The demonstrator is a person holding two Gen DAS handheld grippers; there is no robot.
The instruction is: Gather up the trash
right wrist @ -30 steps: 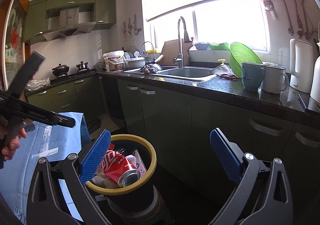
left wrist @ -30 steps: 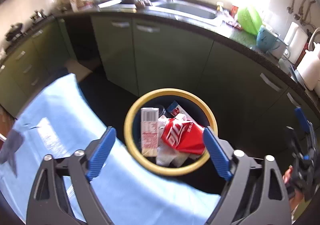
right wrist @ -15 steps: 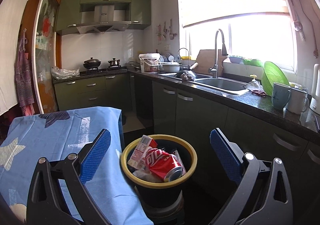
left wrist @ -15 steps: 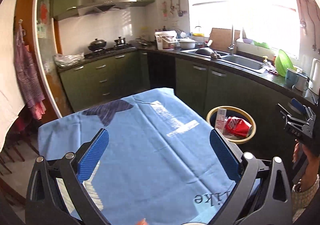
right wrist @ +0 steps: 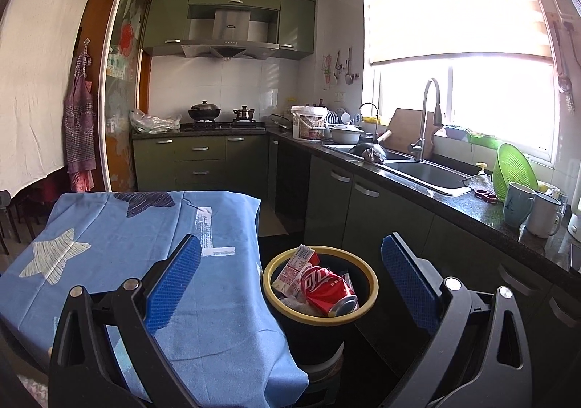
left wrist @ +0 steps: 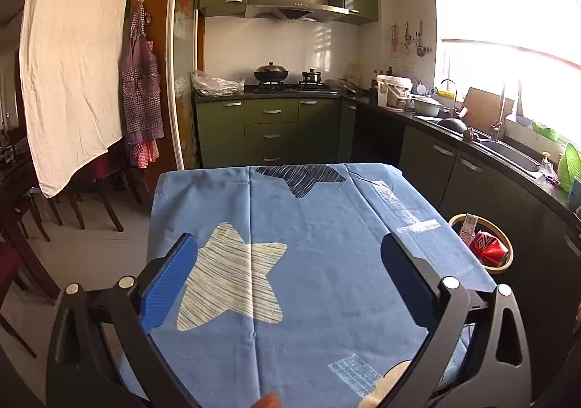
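In the left wrist view my left gripper (left wrist: 288, 281) stands open over a table with a blue star-print cloth (left wrist: 326, 219), nothing between its pads. A pale crumpled thing (left wrist: 386, 384) and an orange tip (left wrist: 269, 400) peek in at the bottom edge, mostly hidden. The yellow-rimmed black trash bin (left wrist: 510, 251) sits on the floor off the table's right side. It holds a red can (left wrist: 488, 250) and a carton (left wrist: 467, 228). My right gripper (right wrist: 290, 284) is open too, hovering before the bin (right wrist: 373, 293) with the red can (right wrist: 326, 290) and carton (right wrist: 294, 268) in it.
Green cabinets and a dark counter (right wrist: 472, 204) run along the right with a sink (right wrist: 425, 172), mugs (right wrist: 519, 204) and a green colander (right wrist: 515, 172). A stove (left wrist: 287, 86) is at the back. Chairs (left wrist: 90, 186) and a hanging apron (left wrist: 141, 95) stand left of the table (right wrist: 109, 255).
The left gripper has swung from right above the bin to over the table and turned level. The right gripper drew back and up, so the bin now lies lower between its fingers.
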